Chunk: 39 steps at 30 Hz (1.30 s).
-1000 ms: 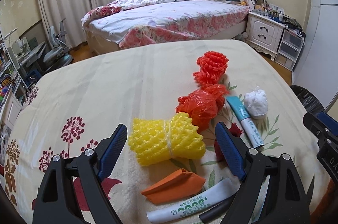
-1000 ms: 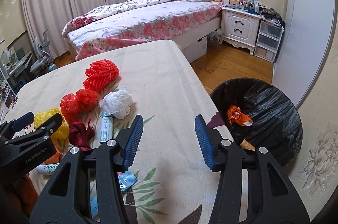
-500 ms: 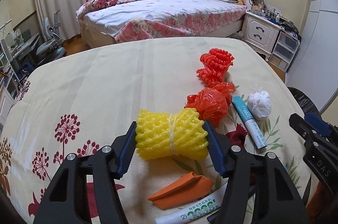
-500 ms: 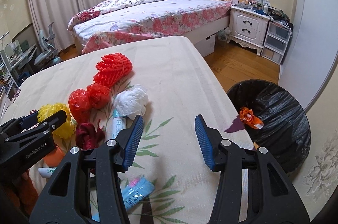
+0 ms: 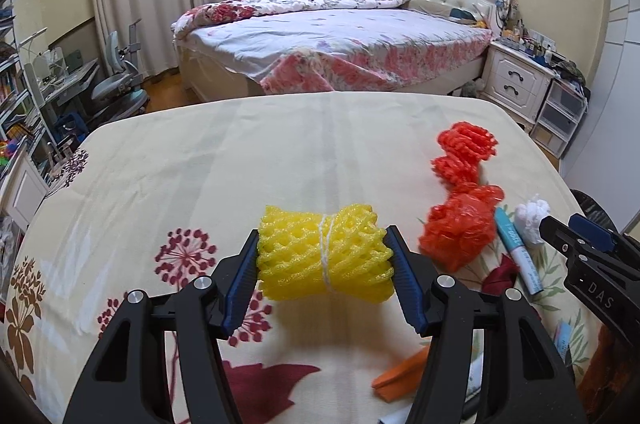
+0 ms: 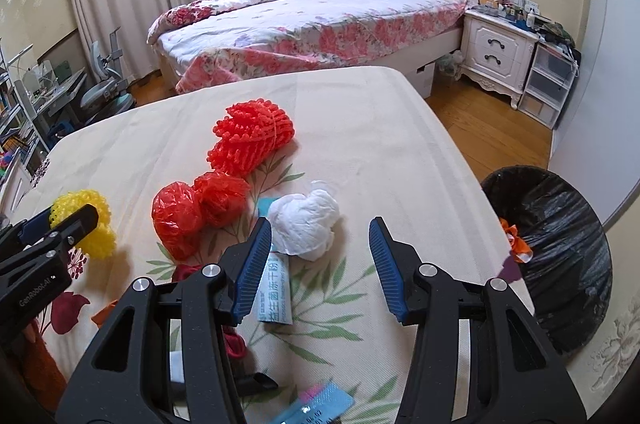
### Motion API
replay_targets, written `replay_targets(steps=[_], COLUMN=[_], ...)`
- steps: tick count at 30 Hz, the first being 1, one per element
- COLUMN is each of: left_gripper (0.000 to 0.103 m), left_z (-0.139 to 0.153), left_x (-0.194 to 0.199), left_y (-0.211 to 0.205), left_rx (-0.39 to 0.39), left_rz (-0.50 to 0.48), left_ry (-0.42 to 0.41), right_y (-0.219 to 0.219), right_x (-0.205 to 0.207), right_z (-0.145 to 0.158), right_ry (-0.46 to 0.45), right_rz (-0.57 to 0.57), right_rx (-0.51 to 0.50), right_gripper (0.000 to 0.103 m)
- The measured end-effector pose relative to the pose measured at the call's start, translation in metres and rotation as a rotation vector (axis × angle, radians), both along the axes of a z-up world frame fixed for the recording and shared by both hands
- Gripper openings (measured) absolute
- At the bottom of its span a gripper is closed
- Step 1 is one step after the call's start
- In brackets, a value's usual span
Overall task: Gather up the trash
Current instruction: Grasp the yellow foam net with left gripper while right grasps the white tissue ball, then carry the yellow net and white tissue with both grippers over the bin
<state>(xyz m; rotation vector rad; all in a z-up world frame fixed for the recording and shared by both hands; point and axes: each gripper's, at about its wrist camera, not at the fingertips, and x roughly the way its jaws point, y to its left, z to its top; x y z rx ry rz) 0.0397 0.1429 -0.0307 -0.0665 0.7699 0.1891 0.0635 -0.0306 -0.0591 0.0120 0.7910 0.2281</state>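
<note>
My left gripper (image 5: 322, 244) is shut on a yellow foam net bundle (image 5: 324, 264), its pads pressing on both ends, low over the floral tablecloth (image 5: 200, 164). From the right wrist view the bundle (image 6: 86, 220) and the left gripper (image 6: 52, 236) show at the far left. My right gripper (image 6: 319, 228) stands open with nothing gripped. A white crumpled bag (image 6: 306, 224) lies just ahead of its fingers. A red foam net (image 6: 250, 136) and a red plastic bag (image 6: 196, 208) lie further left. The black-lined trash bin (image 6: 568, 224) stands off the table's right edge.
A printed tube (image 6: 276, 288) lies under my right gripper's left finger, and a blue packet (image 6: 320, 404) is at the near edge. An orange paper piece (image 5: 404, 372) and a dark red scrap (image 5: 502, 274) lie by the left gripper. An orange scrap (image 6: 516, 240) is in the bin. A bed (image 6: 320, 24) stands behind.
My left gripper went from wide open around the yellow bundle to shut on it, then carried it leftward. My right gripper moved left from the table edge toward the white bag.
</note>
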Motion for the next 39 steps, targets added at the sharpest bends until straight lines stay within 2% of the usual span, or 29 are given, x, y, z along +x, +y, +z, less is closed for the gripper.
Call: replay_targets(steps=[8,10,12,21,28,39], left_gripper=[0.06,0.06,0.06,0.06,0.06,0.059], left_z=[-0.001,-0.001,-0.001,0.009,0.023,0.034], left_x=[0.002,0.001,0.0,-0.006,-0.012,-0.006], left_y=[0.015,0.014,0.013,-0.001,-0.035,-0.119], left_rx=[-0.012,-0.014,-0.013,-0.012,-0.014,-0.027], left_rz=[0.026,0.022,0.019,-0.01,-0.086,-0.261], left_ry=[-0.001,-0.003,-0.004,-0.036,-0.083,-0.136], right_y=[0.007,0.008,0.008,-0.002,-0.04,-0.125], right_x=[0.01,0.011,0.012,-0.002,-0.014,-0.034], right_z=[-0.005,-0.007,-0.007,0.005,0.02,0.029], right_ry=[0.033,0.043,0.046,-0.002,-0.042,-0.095], right_rz=[0.014,0.021,0.027,0.015,-0.057,-0.255], right_rx=[-0.006,-0.008,-0.006,-0.005,0.001,-0.041], right_gripper=[0.047,0.036,0.028,0.025,0.025,0.025])
